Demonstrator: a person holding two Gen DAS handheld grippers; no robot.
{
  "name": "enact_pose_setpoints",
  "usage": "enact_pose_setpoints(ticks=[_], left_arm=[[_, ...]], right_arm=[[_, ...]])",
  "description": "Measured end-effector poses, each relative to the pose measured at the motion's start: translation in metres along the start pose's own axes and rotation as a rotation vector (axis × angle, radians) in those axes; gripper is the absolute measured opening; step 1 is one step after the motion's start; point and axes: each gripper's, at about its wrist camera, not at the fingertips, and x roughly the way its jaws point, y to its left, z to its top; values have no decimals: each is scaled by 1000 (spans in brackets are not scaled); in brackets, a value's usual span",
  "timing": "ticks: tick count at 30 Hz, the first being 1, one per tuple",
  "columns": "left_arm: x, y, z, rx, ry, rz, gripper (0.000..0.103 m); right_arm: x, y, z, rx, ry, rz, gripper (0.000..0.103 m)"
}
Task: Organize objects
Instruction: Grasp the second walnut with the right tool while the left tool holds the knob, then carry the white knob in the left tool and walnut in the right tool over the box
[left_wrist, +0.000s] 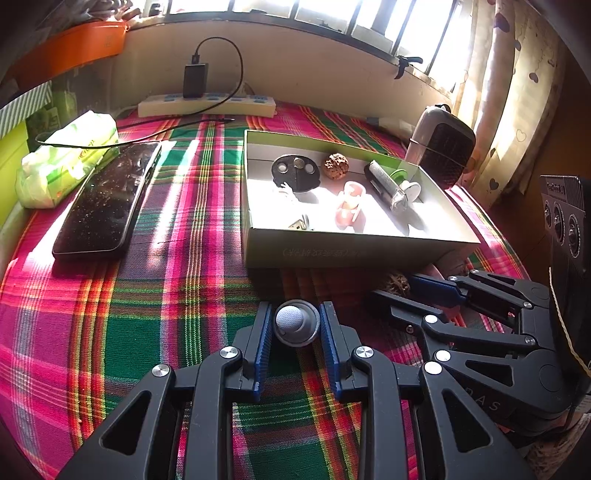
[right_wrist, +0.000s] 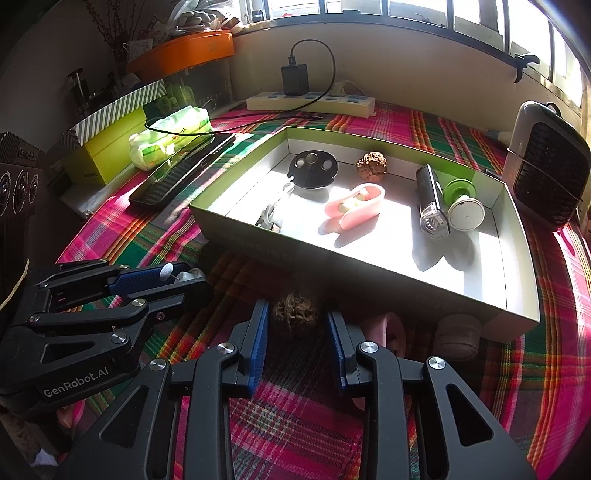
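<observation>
Between the blue-padded fingers of the left gripper (left_wrist: 297, 328) sits a small round grey metal knob with a mesh dome (left_wrist: 296, 322), clamped, while the right gripper (right_wrist: 297, 325) stands parted around a wrinkled brown walnut (right_wrist: 295, 312), just before the shallow green-rimmed cardboard box (right_wrist: 369, 271).

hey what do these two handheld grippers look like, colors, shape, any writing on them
Both match: matte black plastic linkage arms with triangular cut-outs and round silver pivot bolts, ending in two flat fingers faced with ribbed blue pads. The left gripper carries white "GenRobot.AI" lettering on its side; the right gripper shows faint letters, only partly legible. A yellowish cord runs beside each body. No sleeves or hands visible.
</observation>
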Motion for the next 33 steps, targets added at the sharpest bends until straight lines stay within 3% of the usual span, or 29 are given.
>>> enact_pose_setpoints(ticks=[15, 33], left_arm=[[-3, 0, 3, 1, -9, 2, 24], [-19, -16, 32, 49, -58, -25, 24]], right_arm=[[-4, -6, 0, 36, -7, 16, 30], [-36, -21, 12, 67, -84, 35, 30]])
